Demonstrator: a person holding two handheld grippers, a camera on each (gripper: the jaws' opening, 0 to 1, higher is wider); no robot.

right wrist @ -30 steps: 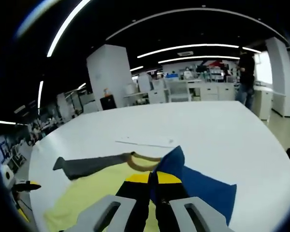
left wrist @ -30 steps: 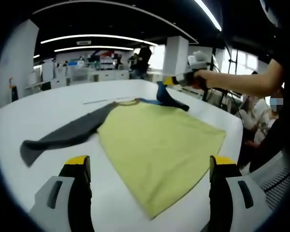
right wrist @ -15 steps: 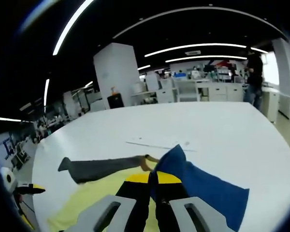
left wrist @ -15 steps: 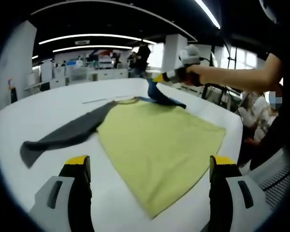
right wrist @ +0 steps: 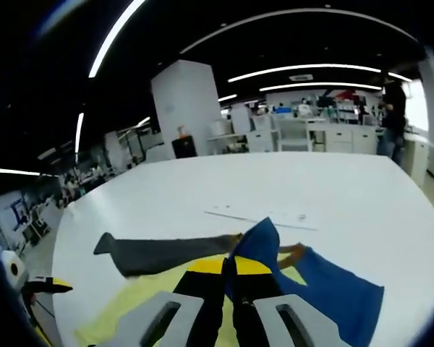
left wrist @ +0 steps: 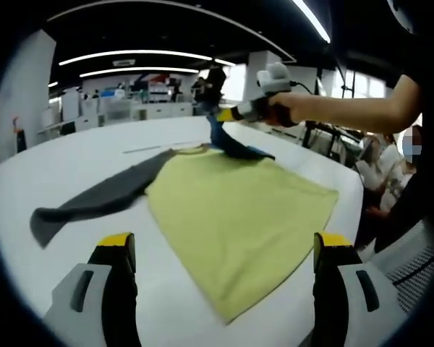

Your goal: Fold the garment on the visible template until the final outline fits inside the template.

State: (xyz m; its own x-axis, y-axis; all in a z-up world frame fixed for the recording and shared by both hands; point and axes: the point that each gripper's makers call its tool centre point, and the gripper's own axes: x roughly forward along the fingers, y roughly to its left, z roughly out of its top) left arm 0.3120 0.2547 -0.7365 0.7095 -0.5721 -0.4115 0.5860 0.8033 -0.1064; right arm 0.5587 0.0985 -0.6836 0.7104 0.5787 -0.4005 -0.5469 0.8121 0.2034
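A yellow-green shirt [left wrist: 239, 217] with one grey sleeve [left wrist: 94, 199] and one blue sleeve [left wrist: 228, 142] lies flat on a white table [left wrist: 72, 163]. My left gripper [left wrist: 220, 253] hovers open over the table's near edge, in front of the shirt's hem, holding nothing. In the left gripper view my right gripper [left wrist: 224, 116] lifts the blue sleeve above the collar. Seen from the right gripper view, my right gripper [right wrist: 230, 278] is shut on the blue sleeve [right wrist: 325, 285], with the grey sleeve [right wrist: 170, 253] stretched out to the left and the yellow body [right wrist: 141, 307] below.
A thin pale strip [right wrist: 264, 213] lies on the table beyond the collar. A person's arm [left wrist: 354, 116] reaches in from the right, and another person sits at the table's right edge [left wrist: 390, 173]. Desks, a pillar and a standing person [right wrist: 394, 108] fill the background.
My right gripper has carried the blue sleeve up and leftward, over the collar toward the shirt's middle. My left gripper has stayed still and open.
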